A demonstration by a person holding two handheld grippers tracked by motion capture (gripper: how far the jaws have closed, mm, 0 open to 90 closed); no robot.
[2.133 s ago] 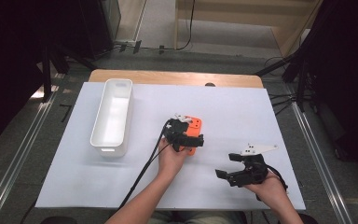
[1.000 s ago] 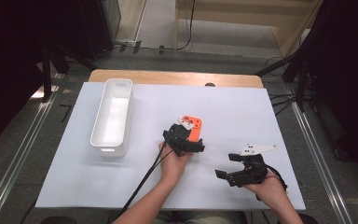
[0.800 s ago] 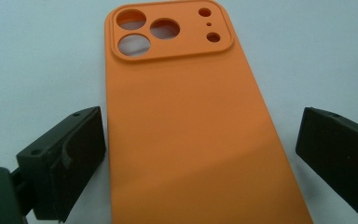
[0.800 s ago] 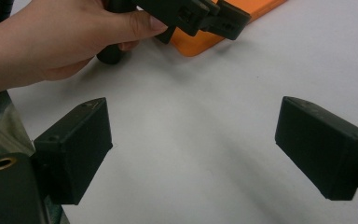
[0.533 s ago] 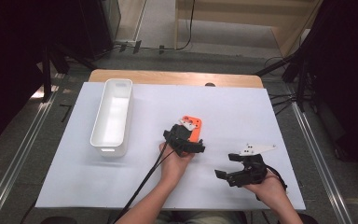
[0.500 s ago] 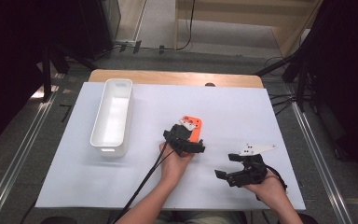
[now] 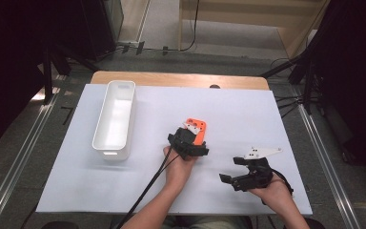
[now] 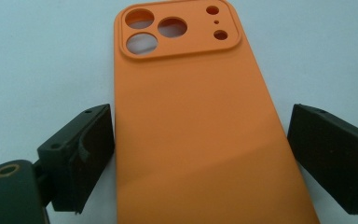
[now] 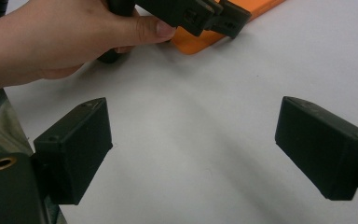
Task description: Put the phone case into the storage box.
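The left gripper's (image 8: pixel 200 154) two black fingers (image 8: pixel 84 154) straddle the flat orange silicone phone case (image 8: pixel 200 140) and have just been closing in on it; the left pad looks to be at the case's edge, while a thin gap remains at the right pad, so nothing is clamped yet. The case lies camera-cutout end away from this gripper, flat on the white paper sheet (image 7: pixel 100 191) that covers the table. Seen from the high view, the case (image 7: pixel 196 129) sits near the middle of the sheet, to the right of the long white plastic tray (image 7: pixel 116 117), well apart from it. The right gripper (image 7: pixel 233 169) is held low over the sheet, to the right of the case and nearer the person, its jaws spread wide with only bare paper between them. In the right gripper view the left hand (image 9: pixel 70 39) grips its tool beside the case. A strip of light wooden tabletop (image 7: pixel 178 79) shows beyond the sheet's far edge. Around the table are grey floor, metal rails, dark stands and trailing cables.
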